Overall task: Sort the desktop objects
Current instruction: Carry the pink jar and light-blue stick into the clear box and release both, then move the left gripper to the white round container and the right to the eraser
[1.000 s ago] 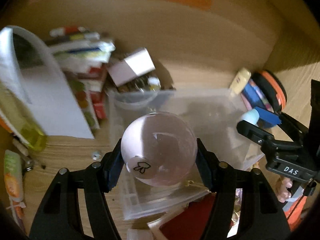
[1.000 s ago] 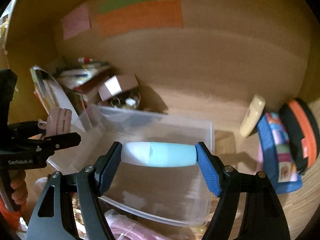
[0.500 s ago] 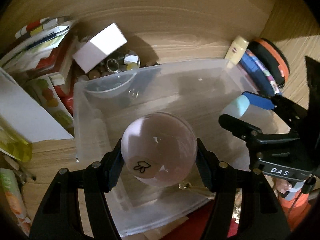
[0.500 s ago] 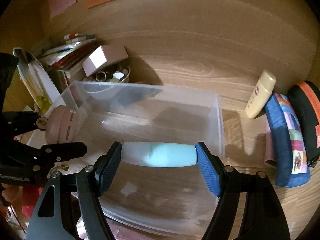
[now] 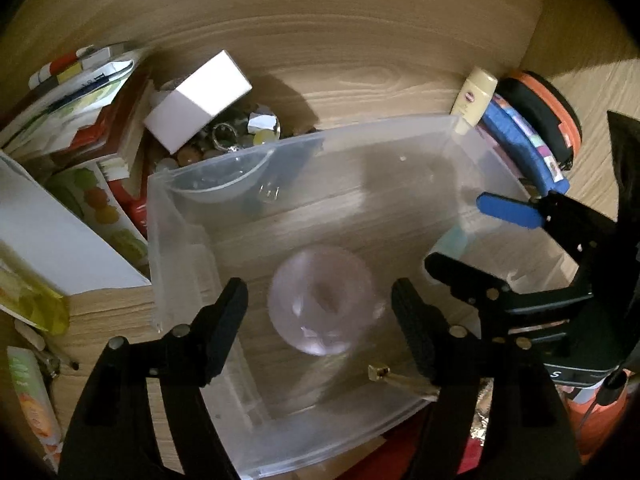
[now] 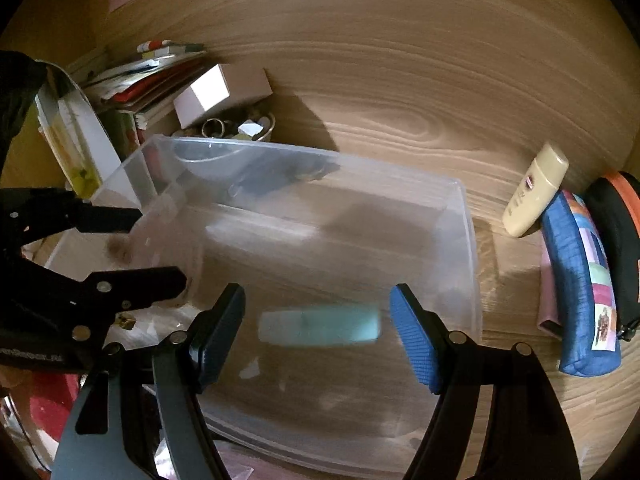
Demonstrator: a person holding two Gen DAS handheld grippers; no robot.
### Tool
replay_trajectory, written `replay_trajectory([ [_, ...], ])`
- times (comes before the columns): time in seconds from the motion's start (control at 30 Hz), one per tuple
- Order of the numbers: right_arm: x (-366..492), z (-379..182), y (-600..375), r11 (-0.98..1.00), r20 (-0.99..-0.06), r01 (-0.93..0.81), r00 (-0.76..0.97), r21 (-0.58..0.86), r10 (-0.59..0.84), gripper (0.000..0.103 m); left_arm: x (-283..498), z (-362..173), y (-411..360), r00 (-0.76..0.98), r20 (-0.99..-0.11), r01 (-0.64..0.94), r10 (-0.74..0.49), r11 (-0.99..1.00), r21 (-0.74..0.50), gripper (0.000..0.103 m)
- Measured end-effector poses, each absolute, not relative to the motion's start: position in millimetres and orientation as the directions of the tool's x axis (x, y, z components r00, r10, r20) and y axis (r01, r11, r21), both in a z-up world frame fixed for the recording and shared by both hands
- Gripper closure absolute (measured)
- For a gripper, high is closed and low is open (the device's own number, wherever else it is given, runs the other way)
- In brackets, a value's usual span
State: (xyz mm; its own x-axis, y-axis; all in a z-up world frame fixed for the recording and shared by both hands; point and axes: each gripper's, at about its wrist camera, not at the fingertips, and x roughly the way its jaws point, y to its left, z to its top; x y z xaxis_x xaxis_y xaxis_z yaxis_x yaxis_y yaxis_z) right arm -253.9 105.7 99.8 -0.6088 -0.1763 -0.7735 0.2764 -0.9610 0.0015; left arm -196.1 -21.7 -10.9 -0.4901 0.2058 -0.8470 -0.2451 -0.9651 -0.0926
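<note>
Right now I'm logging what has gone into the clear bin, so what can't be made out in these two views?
- Pink ball, left wrist view: motion blur; resting or falling unclear.
- Teal tube, right wrist view: blurred; label unreadable.
- Small bowl of trinkets, left wrist view: white box and the clear bin wall cover most.
- Cream bottle label, right wrist view: too small.

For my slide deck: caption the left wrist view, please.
Left gripper opening over the clear bin, pink ball loose between its jaws.
</note>
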Motion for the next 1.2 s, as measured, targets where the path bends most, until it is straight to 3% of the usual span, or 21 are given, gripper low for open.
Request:
replay_trajectory([
  [0.43, -243.6, 107.7, 92.3, -0.952, -0.757, 0.306, -0.628, -0.028, -0.179, 0.022, -181.5, 10.7, -34.6, -0.54, -0.814, -0.207, 0.214, -0.971, -0.118, 0.028],
  [0.8, -207.9, 162.8, 104.7, -0.953, -0.657, 0.304, -0.72, -0.011, -0.223, 0.017, -131.5, 49.9, -79.3, -0.658, -0.733, -0.119, 0.175, -0.985, -0.128, 0.012],
  [1.2, -138.5, 180.9, 131.5, -0.969, -0.601, 0.246, -0.778, -0.022, -0.184, 0.01, -78.2, 19.2, -111.5, -0.648, -0.754, -0.103, 0.112, -0.993, -0.059, 0.012],
])
